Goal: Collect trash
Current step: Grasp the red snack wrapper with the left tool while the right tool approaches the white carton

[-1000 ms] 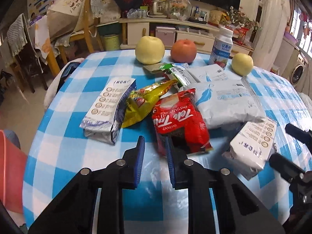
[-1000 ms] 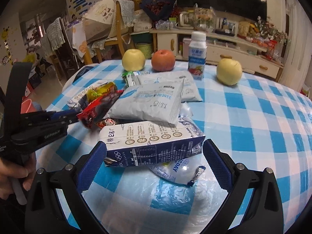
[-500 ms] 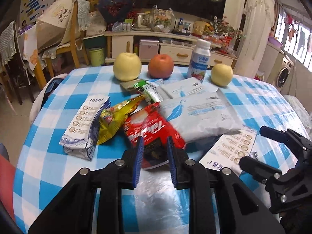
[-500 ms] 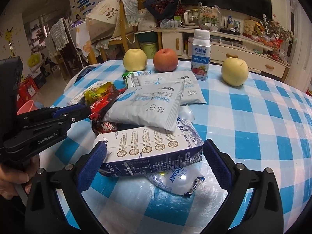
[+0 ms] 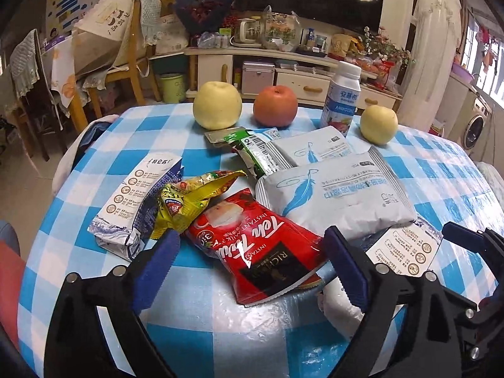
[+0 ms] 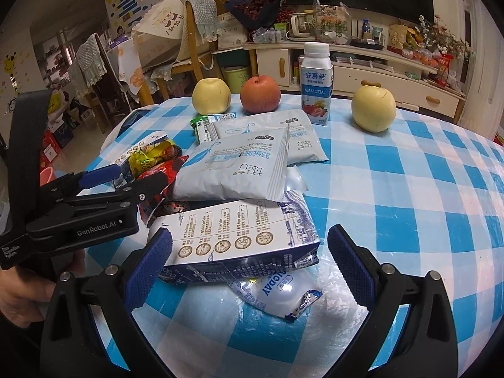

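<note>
Wrappers lie heaped on the blue-checked table [image 5: 220,324]. My left gripper [image 5: 250,245] hovers low over a red instant milk tea packet [image 5: 261,252]; its jaws are opening wide, and the packet lies flat between them with no pad pressing it. From the right wrist, the left gripper [image 6: 126,179] shows at the left, held by a hand [image 6: 19,293]. My right gripper [image 6: 250,236] stands open astride a flattened white-and-blue milk carton [image 6: 239,239], which rests on a clear plastic pouch [image 6: 277,293]. A yellow wrapper [image 5: 189,201] and a second flattened carton [image 5: 135,201] lie left of the red packet.
Two white pouches with a blue feather [image 5: 334,198] [image 5: 315,149] and a green wrapper [image 5: 252,148] lie behind. Along the far edge stand two yellow apples [image 5: 217,105] [image 5: 378,124], a red apple [image 5: 275,105] and a yoghurt bottle [image 5: 341,97]. Chairs and a cabinet stand beyond.
The left jaws, narrow on the red packet's near edge before, have spread wide and let it go; it now lies flat. The right gripper has stayed put.
</note>
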A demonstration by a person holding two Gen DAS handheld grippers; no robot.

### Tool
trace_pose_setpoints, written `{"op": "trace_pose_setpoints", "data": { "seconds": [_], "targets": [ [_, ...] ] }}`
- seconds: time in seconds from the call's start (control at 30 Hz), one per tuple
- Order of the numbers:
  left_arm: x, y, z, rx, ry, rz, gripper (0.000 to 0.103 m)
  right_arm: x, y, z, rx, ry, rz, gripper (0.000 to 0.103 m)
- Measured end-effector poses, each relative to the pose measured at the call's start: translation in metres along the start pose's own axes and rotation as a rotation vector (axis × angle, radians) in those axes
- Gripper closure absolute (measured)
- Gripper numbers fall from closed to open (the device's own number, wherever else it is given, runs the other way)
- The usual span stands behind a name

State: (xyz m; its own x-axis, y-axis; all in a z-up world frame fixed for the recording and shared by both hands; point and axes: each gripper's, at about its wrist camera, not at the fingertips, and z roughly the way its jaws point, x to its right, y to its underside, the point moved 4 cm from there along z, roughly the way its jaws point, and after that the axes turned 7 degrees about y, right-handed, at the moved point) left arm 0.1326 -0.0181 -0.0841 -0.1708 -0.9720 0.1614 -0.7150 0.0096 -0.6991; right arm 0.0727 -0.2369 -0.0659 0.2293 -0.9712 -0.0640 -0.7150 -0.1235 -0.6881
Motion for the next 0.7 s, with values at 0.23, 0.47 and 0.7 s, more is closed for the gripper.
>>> {"op": "trace_pose_setpoints", "data": {
  "seconds": [0.23,0.47,0.7],
  "targets": [
    [-0.001,0.011,-0.016,-0.012,0.087,-0.021,0.008,0.008,0.001,-0.004,0.002,0.002,0.018,0.003],
    [0.015,0.013,-0.005,-0.02,-0.003,0.071,0.008,0.008,0.004,-0.002,-0.01,-0.008,0.03,0.003],
    [0.007,0.014,0.026,-0.105,-0.017,0.032,0.008,0.004,0.007,0.002,-0.022,-0.004,0.015,0.003]
  ]
}}
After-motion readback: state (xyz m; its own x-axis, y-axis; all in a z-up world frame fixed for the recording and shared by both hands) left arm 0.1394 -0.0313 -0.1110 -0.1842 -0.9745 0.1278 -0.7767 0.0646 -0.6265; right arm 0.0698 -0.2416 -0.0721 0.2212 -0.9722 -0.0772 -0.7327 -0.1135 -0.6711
